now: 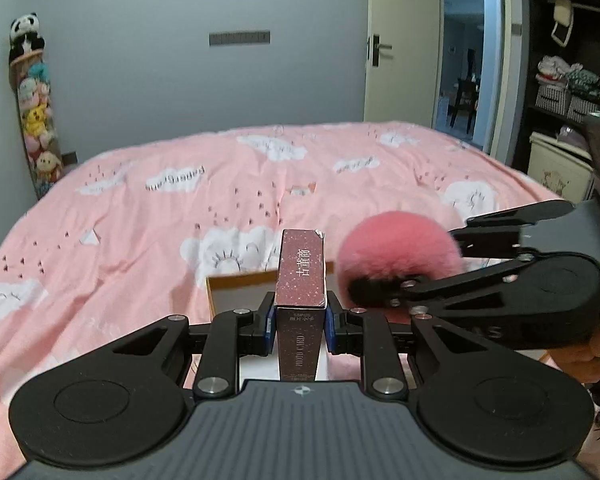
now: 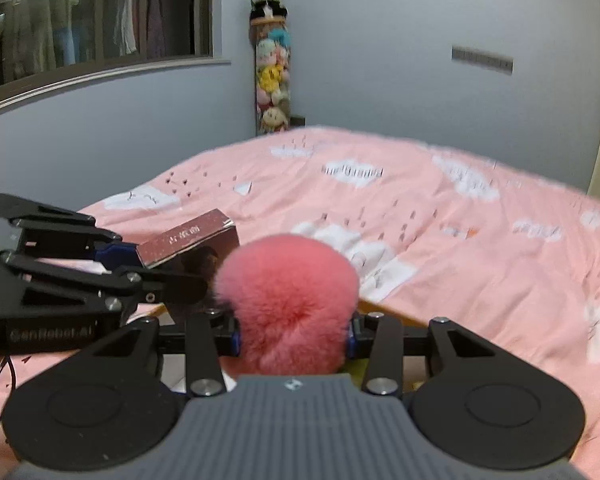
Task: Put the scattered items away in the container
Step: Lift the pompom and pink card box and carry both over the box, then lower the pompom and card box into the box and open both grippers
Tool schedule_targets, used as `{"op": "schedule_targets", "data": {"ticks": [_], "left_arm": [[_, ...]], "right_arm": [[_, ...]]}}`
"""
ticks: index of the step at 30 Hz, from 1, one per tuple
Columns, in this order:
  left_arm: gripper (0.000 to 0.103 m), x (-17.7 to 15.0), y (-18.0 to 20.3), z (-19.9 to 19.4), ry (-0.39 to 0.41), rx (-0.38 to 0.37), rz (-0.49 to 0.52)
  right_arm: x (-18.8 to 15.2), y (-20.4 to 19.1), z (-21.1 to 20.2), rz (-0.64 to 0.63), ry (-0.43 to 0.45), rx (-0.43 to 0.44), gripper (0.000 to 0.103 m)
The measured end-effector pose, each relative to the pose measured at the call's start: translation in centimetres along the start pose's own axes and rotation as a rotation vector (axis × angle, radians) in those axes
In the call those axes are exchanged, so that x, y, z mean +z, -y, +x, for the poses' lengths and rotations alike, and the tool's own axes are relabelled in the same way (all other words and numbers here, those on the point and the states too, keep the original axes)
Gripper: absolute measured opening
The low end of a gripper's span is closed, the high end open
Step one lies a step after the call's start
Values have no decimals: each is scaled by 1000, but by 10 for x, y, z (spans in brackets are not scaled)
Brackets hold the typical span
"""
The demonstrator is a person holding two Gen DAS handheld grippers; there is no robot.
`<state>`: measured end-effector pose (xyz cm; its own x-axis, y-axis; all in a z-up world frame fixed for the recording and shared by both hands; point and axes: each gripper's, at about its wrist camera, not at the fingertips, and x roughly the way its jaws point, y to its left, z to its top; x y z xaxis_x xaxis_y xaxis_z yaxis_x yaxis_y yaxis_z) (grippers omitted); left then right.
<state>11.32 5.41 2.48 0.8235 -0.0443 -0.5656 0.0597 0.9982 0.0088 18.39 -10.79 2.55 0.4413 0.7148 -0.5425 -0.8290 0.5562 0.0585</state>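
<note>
Left gripper (image 1: pixel 299 322): blue pads pinch a dark red photo-card box (image 1: pixel 302 272) by its two narrow sides. The box's long axis runs straight out along the fingers, far end tipped forward and up; the printed top face is toward the camera.

Right gripper (image 2: pixel 294 338): pads are pressed into a pink fluffy pompom (image 2: pixel 288 300) from either side, the fur bulging above and in front of the jaws. No gap is visible between pad and fur.

Both loads are carried in the air, above the pink cloud-print bedspread (image 1: pixel 140 220). In the left wrist view the right gripper (image 1: pixel 374 292) comes in from the right, its pompom (image 1: pixel 398 250) just beside the box, the fur edge close to the box's right side; contact cannot be confirmed.

Container (image 1: pixel 236 286): an open box with a tan rim and a pale inner wall, lying directly ahead of and below the left gripper's fingertips, mostly hidden behind the card box. In the right wrist view only a strip of its rim (image 2: pixel 384 312) shows, just below and beside the pompom.

Judgement: the left gripper is the nearer and better lined up; its box points over the opening, so lowering nose-first looks like the natural entry. The pompom sits nearer the right rim. With both tools crowded over one small opening, releasing one at a time seems safer.
</note>
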Motion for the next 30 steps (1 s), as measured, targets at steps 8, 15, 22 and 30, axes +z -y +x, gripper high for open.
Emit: {"op": "schedule_targets", "data": {"ticks": [8, 15, 22, 30], "left_arm": [[26, -19, 20, 10, -95, 125, 54], [26, -26, 16, 22, -196, 176, -19], [26, -33, 22, 27, -221, 198, -18], [26, -34, 27, 27, -214, 202, 2]], "right_arm": [[-18, 20, 43, 212, -158, 104, 46], [-28, 19, 53, 218, -238, 123, 46], [-30, 10, 57, 175, -267, 116, 49], [-32, 15, 52, 202, -259, 122, 53]]}}
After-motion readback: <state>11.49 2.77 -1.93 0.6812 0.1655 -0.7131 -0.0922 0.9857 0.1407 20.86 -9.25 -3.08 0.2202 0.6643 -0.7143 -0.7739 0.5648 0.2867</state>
